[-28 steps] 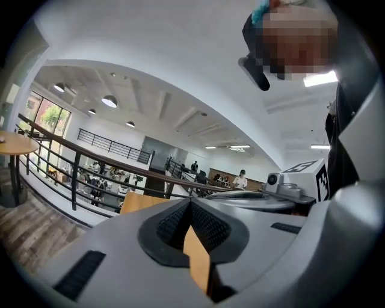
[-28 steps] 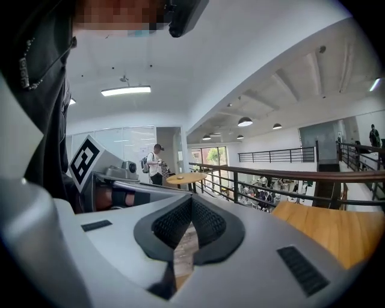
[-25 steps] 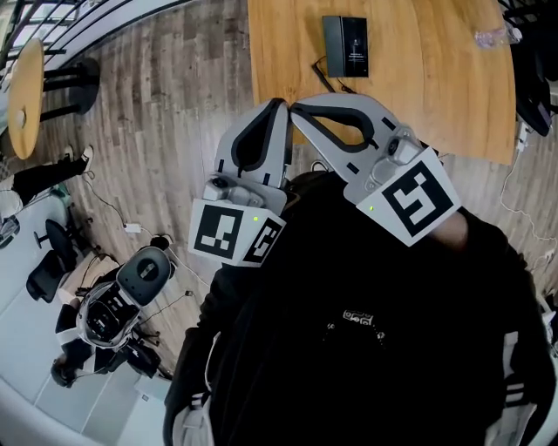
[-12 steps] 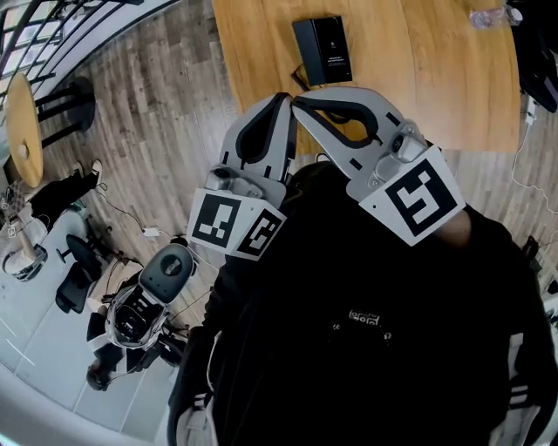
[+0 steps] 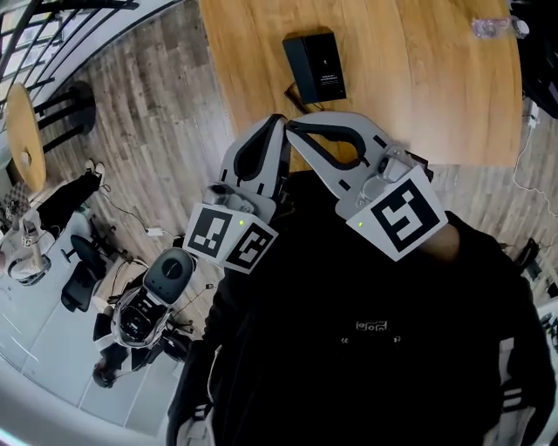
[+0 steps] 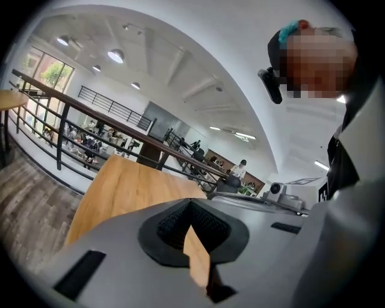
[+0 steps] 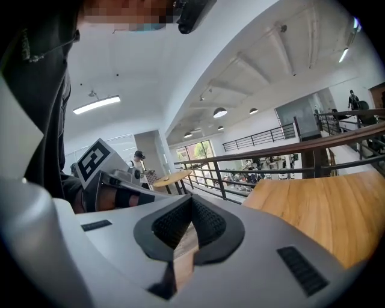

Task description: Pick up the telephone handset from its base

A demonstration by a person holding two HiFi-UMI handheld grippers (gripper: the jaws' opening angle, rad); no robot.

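The black telephone [image 5: 315, 67], handset lying on its base, sits on the wooden table [image 5: 418, 87] near its left end, with a dark cord [image 5: 295, 91] running off its near side. My left gripper [image 5: 279, 119] and right gripper [image 5: 292, 126] are held side by side over the table's near edge, a short way in front of the telephone, tips almost touching each other. Both are shut with nothing between the jaws. In the left gripper view the left gripper [image 6: 191, 204] points over the tabletop [image 6: 132, 192]; the right gripper [image 7: 192, 200] does likewise. Neither gripper view shows the telephone.
A clear plastic bottle [image 5: 493, 26] lies at the table's far right. On the wooden floor to the left stand a grey wheeled machine [image 5: 144, 300], a small round table [image 5: 26, 131] and a railing [image 6: 72, 120]. The person's black-clad body fills the lower head view.
The table and telephone have come nearer and shifted left in the head view. Both grippers have moved together toward the table edge, rolling slightly, and stayed shut.
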